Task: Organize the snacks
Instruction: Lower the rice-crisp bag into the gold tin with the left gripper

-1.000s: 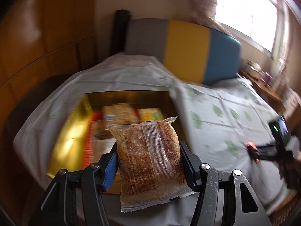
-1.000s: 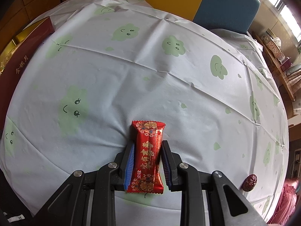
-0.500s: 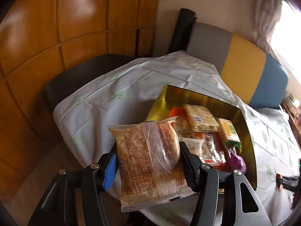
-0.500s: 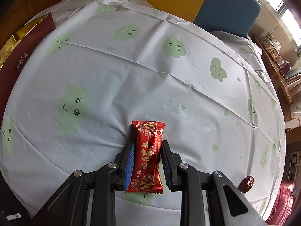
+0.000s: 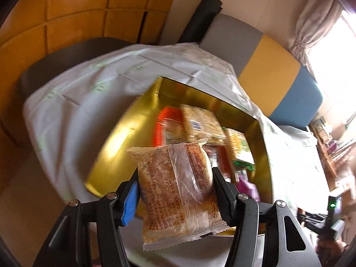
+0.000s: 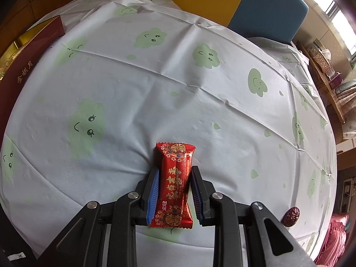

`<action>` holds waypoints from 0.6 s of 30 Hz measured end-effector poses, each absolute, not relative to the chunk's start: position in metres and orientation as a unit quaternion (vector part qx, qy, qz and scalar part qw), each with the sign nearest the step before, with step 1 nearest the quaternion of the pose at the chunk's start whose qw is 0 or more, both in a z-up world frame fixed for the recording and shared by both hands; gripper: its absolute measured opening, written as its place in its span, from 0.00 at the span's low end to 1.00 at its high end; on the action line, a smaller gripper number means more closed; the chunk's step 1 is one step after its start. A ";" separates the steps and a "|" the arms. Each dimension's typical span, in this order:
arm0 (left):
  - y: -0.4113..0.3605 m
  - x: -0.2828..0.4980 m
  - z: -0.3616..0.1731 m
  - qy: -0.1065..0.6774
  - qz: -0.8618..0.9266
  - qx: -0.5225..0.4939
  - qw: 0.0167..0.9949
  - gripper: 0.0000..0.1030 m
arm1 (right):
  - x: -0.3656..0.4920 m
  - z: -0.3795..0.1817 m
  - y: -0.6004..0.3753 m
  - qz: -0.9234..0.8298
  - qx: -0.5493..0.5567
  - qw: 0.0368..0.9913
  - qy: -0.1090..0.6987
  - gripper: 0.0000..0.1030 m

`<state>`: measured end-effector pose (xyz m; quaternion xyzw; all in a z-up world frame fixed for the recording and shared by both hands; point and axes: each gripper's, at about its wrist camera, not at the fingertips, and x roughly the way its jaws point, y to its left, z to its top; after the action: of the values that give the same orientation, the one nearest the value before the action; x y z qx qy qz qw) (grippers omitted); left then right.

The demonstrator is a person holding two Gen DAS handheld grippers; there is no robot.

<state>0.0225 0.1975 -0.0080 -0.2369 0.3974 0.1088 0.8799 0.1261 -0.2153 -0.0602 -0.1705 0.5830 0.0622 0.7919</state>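
Note:
My left gripper is shut on a clear-wrapped brown pastry packet and holds it above the near end of a gold-lined box that holds several snack packets. My right gripper is shut on a red candy packet with gold print, just above the tablecloth. The box's dark red outer wall shows at the far left of the right wrist view.
A dark red date lies on the cloth near the right edge. A grey, yellow and blue chair back stands behind the table. A dark chair stands at the left. A shelf with clutter lines the right wall.
The left gripper with the pastry has swung left, then moved closer over the gold box, which now fills more of the view. The right gripper has drifted slightly and still holds the red packet.

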 end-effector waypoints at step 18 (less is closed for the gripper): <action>0.134 0.057 -0.040 0.455 0.044 -0.171 0.873 0.58 | 0.126 -0.061 -0.211 0.061 -0.182 0.790 0.582 0.26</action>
<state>0.0567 0.1335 -0.0403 -0.1713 0.4552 0.0440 0.8726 0.1258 -0.2114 -0.0609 -0.1817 0.5821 0.0609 0.7902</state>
